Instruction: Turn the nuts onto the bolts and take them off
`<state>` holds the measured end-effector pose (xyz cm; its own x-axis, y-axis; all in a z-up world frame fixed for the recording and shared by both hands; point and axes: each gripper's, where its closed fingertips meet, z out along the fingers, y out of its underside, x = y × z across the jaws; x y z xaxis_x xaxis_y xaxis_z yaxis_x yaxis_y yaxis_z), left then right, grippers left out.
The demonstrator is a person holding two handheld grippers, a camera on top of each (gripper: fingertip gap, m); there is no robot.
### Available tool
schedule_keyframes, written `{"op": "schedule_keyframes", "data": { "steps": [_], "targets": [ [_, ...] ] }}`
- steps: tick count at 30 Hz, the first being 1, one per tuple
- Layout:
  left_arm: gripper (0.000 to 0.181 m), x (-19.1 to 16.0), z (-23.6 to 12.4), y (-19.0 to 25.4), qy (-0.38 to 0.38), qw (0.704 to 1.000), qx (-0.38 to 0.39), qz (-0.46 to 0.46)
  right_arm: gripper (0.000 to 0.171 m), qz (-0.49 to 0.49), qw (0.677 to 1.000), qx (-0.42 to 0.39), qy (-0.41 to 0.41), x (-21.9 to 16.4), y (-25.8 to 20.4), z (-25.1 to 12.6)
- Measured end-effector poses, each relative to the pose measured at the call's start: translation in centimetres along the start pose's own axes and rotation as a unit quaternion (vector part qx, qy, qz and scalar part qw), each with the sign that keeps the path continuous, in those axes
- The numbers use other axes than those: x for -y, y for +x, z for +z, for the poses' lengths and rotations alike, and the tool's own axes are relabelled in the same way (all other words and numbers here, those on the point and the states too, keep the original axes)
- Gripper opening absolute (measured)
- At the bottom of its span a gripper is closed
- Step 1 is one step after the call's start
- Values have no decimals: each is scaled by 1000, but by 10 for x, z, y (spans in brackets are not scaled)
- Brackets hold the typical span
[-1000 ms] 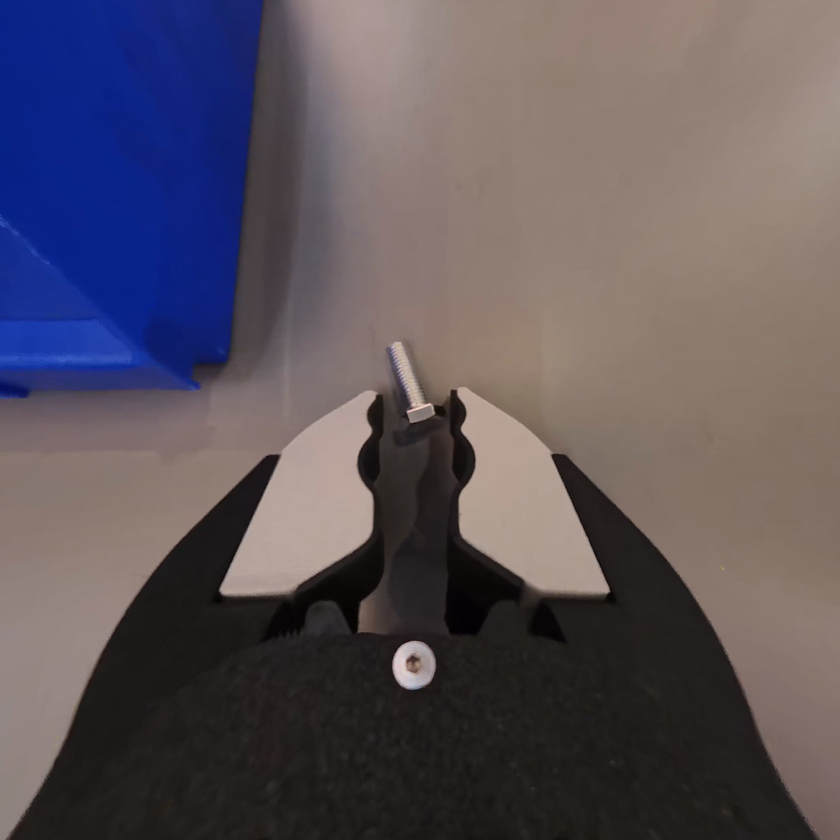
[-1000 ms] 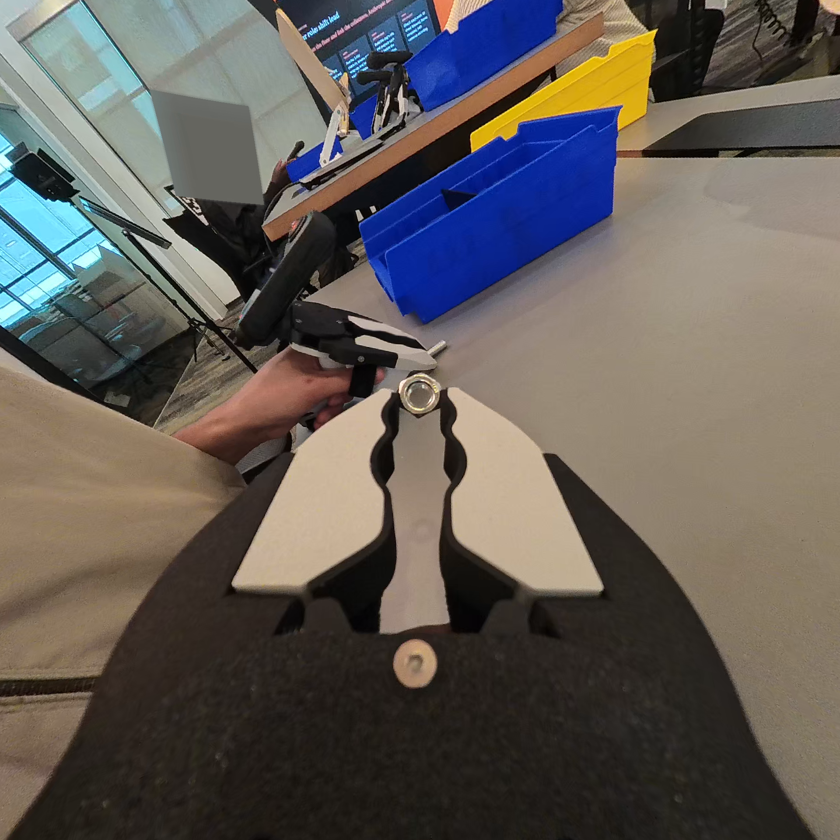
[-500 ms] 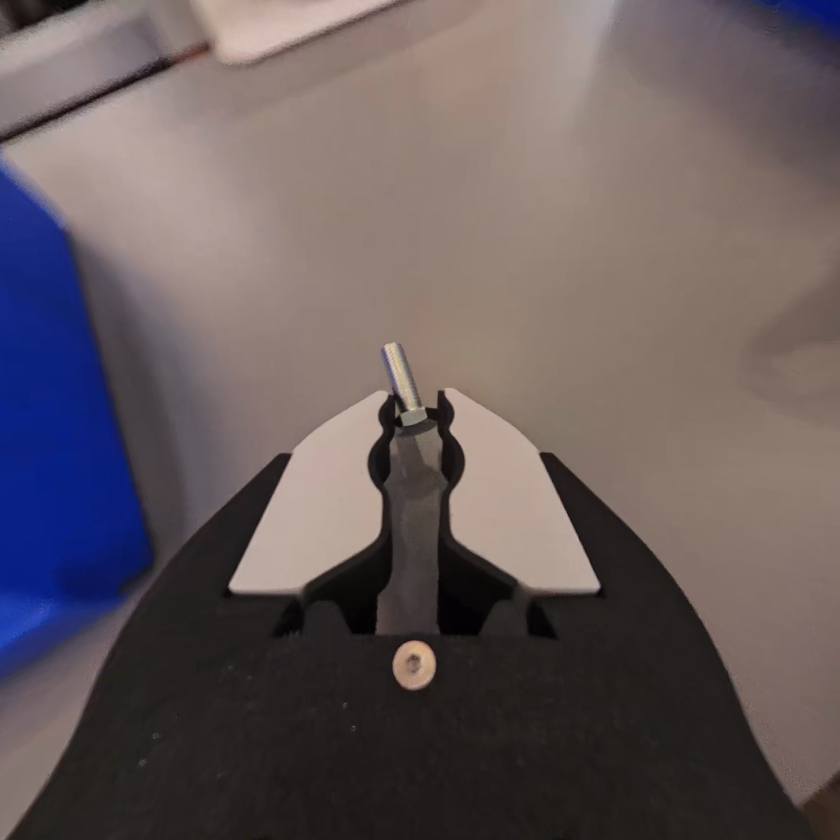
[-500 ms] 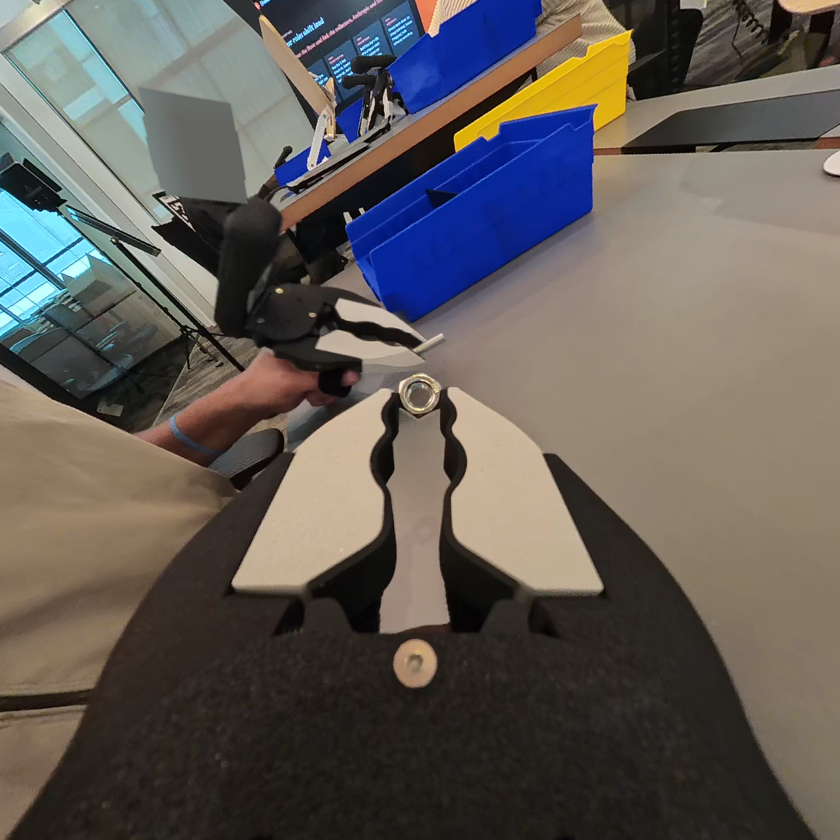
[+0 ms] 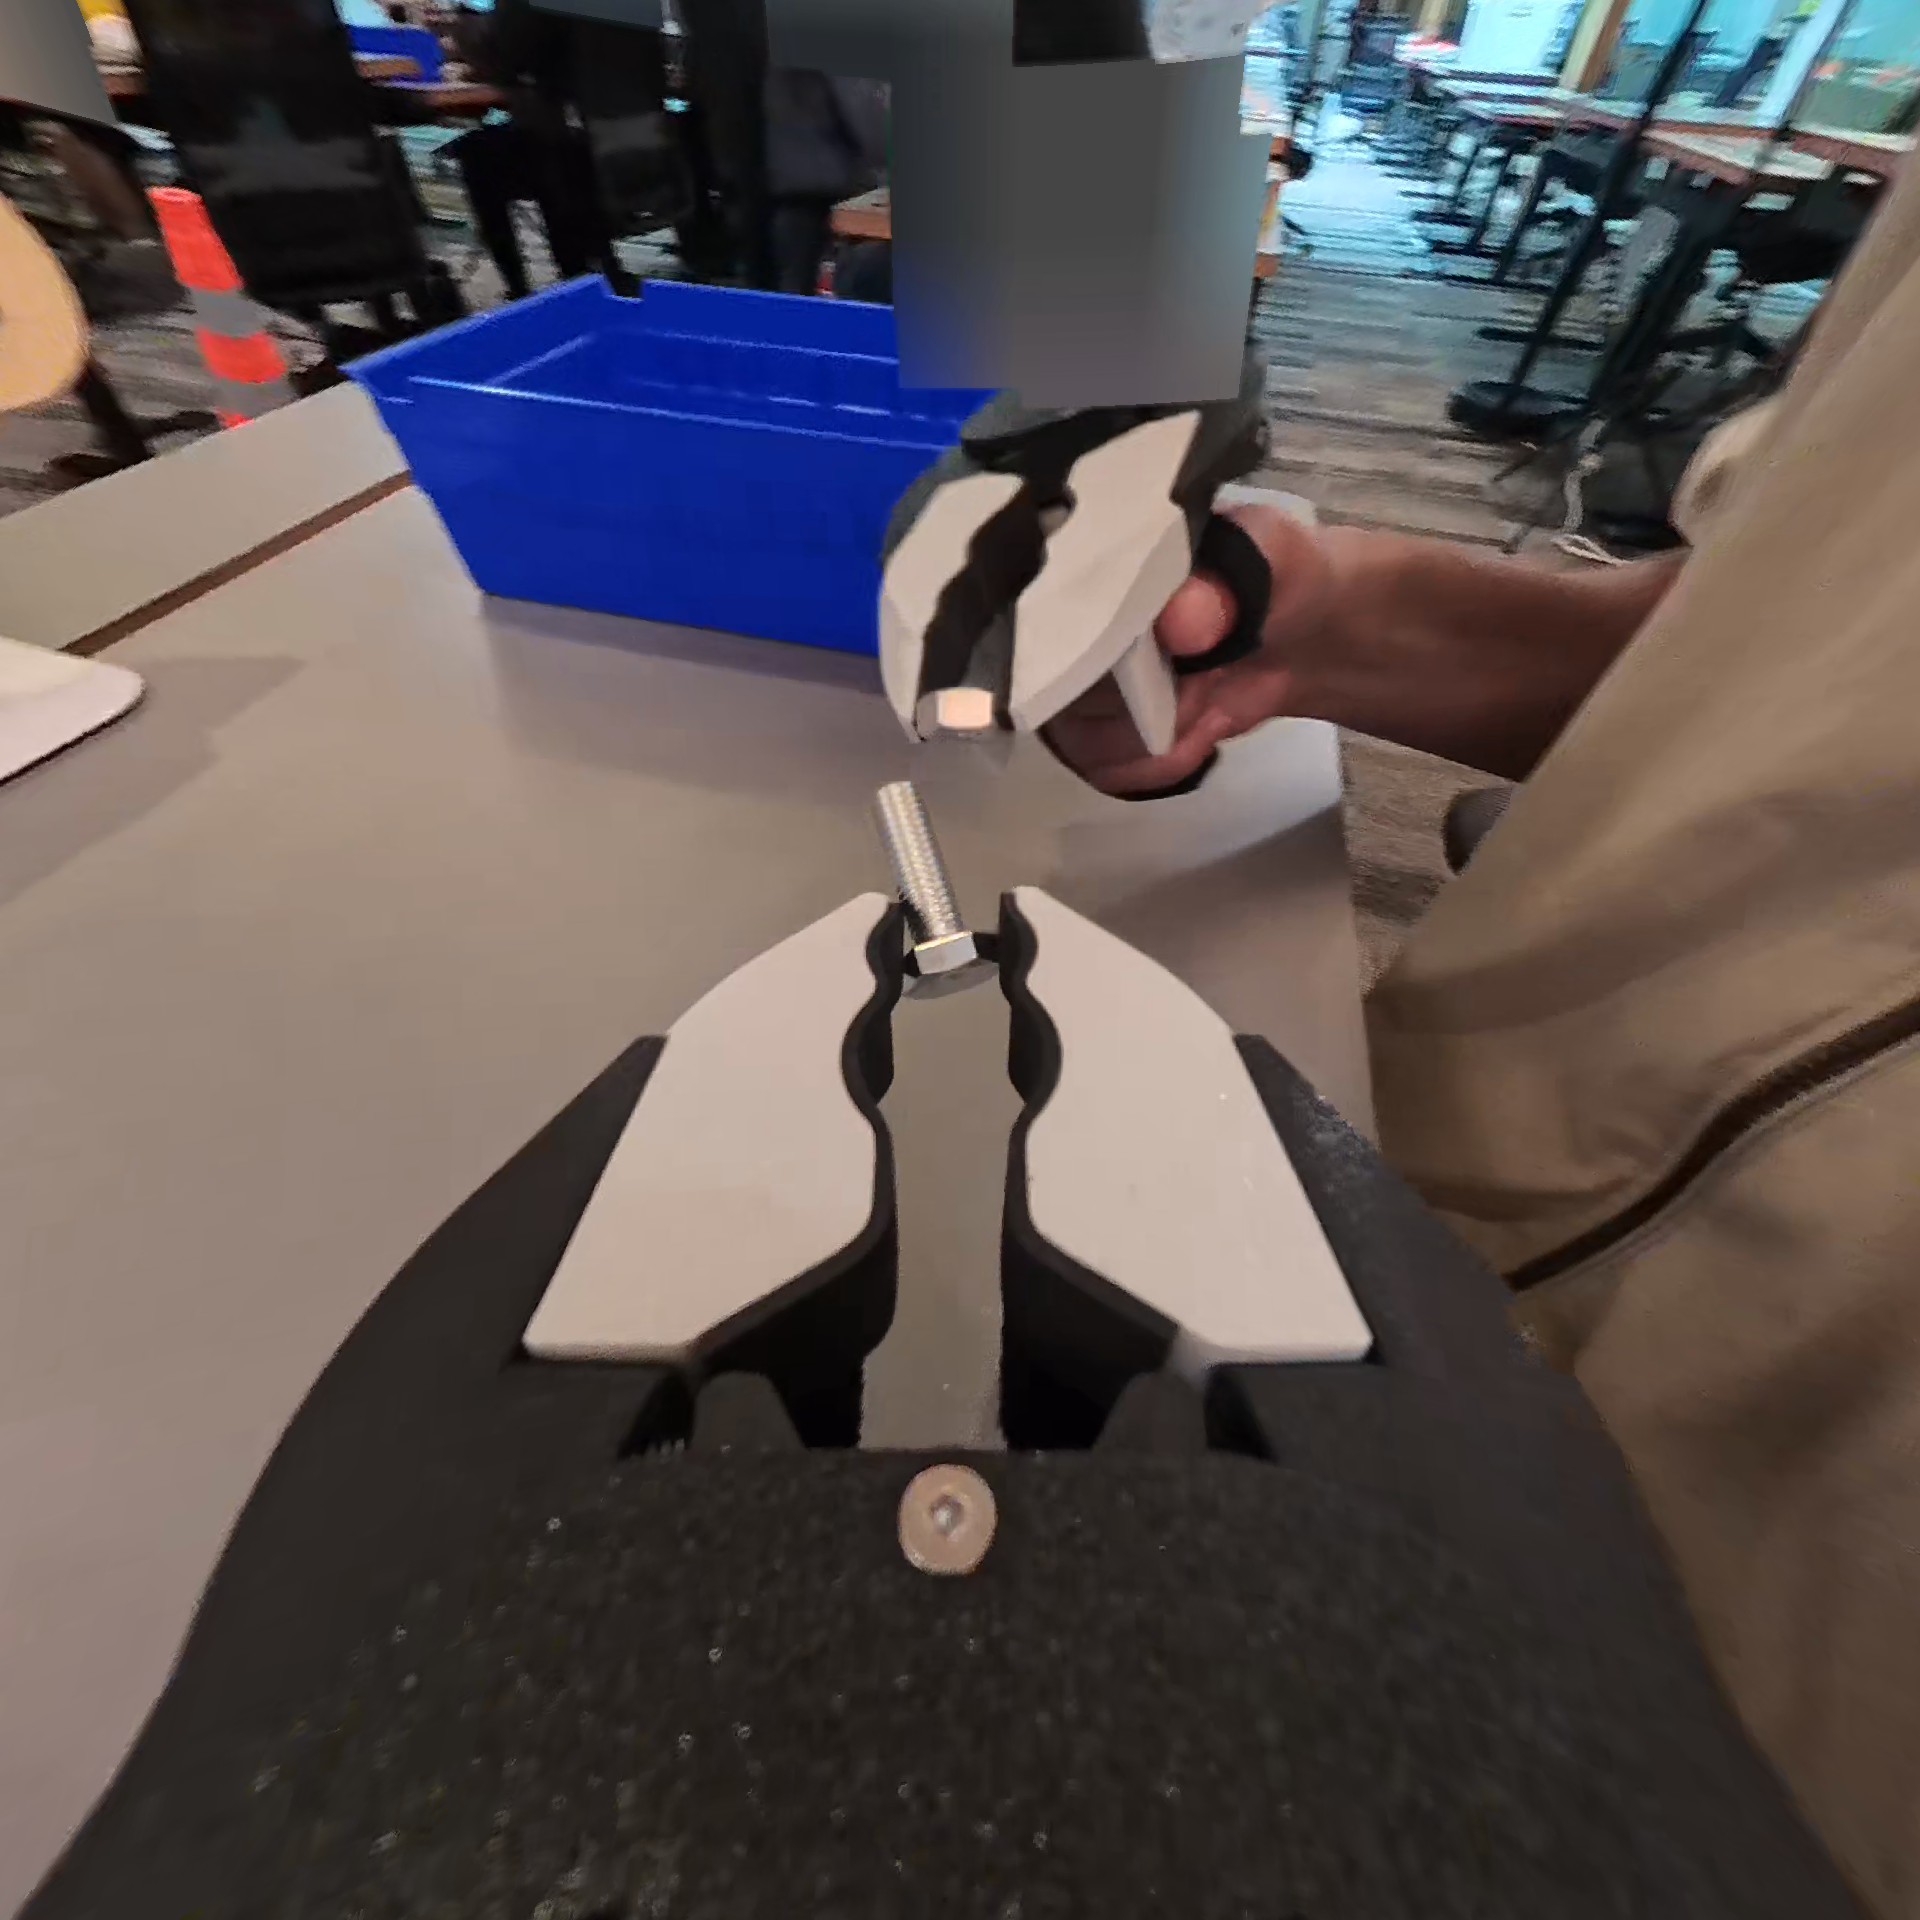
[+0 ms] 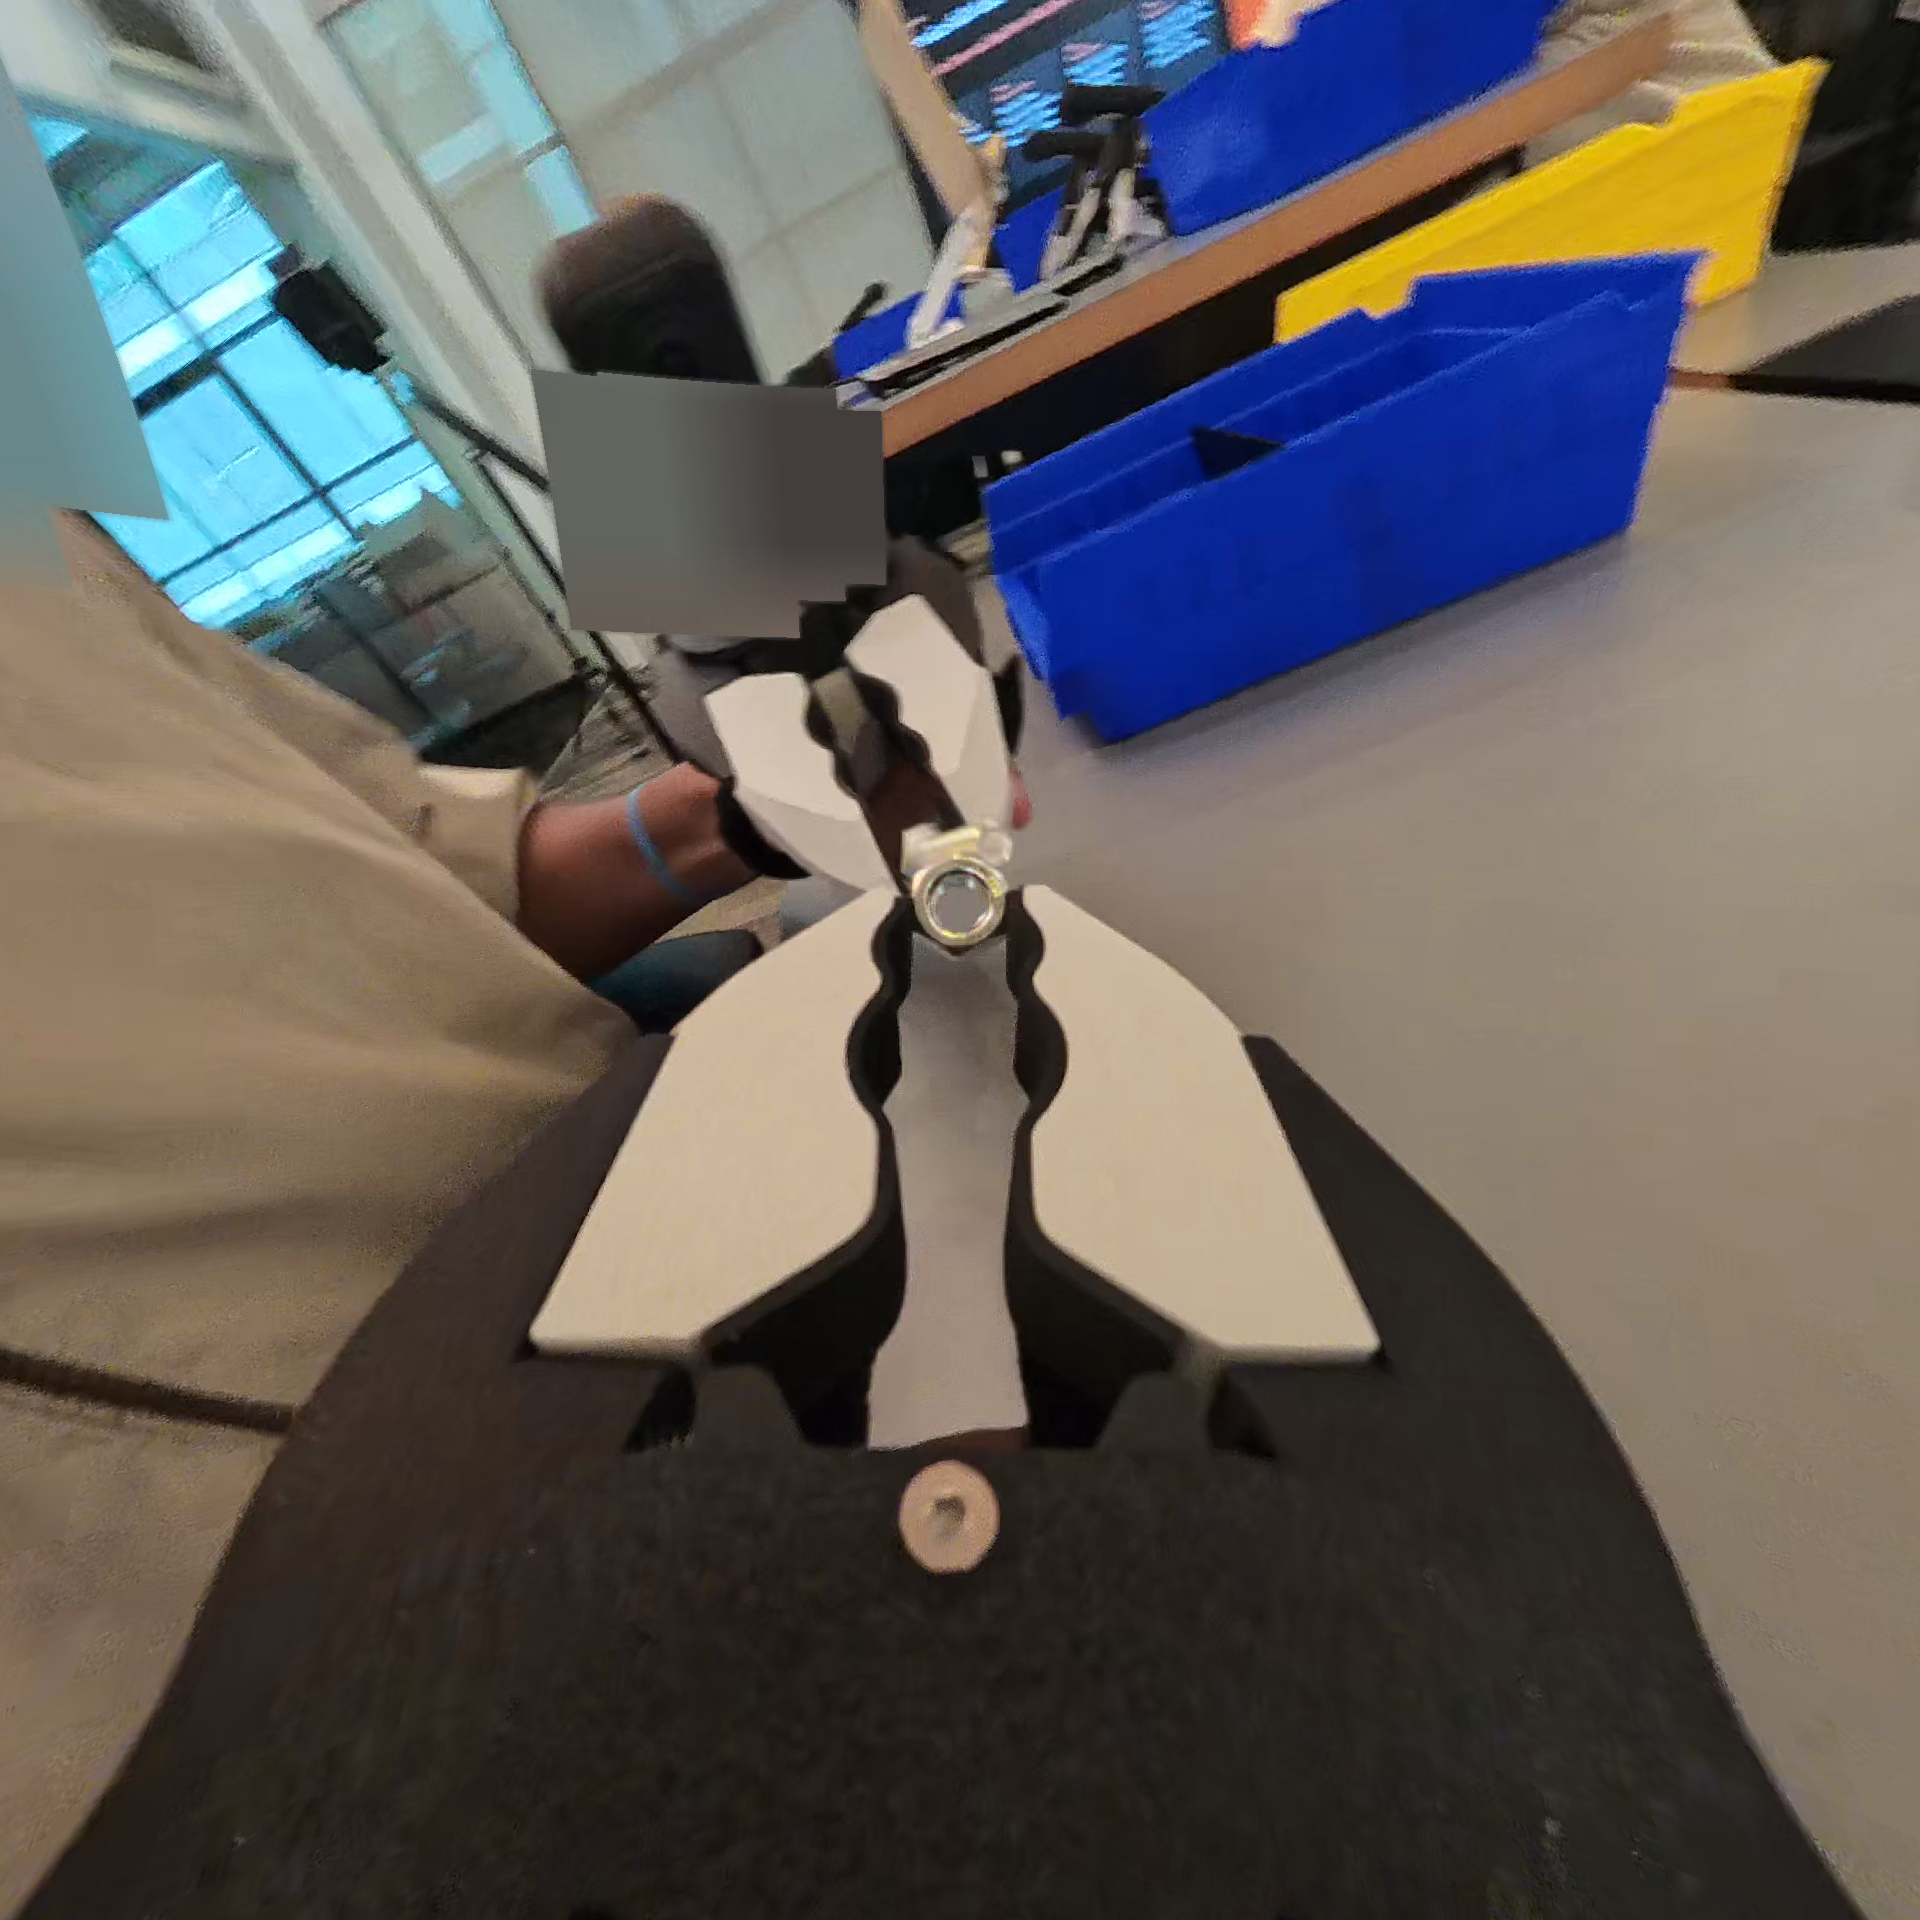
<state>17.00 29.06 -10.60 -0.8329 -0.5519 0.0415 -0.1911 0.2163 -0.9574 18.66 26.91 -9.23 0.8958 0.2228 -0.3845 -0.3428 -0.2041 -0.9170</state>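
Swung round, left gripper (image 5: 940, 925) pinches bolt (image 5: 920, 883) facing right gripper (image 5: 961, 717) clamping nut (image 6: 958, 906).

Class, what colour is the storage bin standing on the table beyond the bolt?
The bin is solid blue, shown best in the left wrist view.

my grippers (image 5: 940, 920) are matte black shells with pale grey fingers (image 5: 727, 1132), wavy black inner edges and a silver hex screw (image 5: 947, 1522). i wear a tan zip jacket (image 5: 1714, 935) and a blue wristband (image 6: 652, 840).
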Motion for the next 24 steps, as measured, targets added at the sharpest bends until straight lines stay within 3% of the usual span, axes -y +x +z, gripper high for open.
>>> {"op": "schedule_keyframes", "data": {
  "steps": [8,16,19,24],
  "targets": [
    [17,19,-7,30,23,982,-179,-54,17,-94,989,116,-13,9,-30,4],
    [16,33,-12,40,74,963,-244,-92,17,-89,981,169,34,20,-44,6],
    [16,40,-12,39,103,957,-247,-108,17,-68,980,175,67,27,-44,5],
    [16,37,-6,30,87,978,-176,-65,17,-44,987,137,69,28,-34,5]
  ]
}}
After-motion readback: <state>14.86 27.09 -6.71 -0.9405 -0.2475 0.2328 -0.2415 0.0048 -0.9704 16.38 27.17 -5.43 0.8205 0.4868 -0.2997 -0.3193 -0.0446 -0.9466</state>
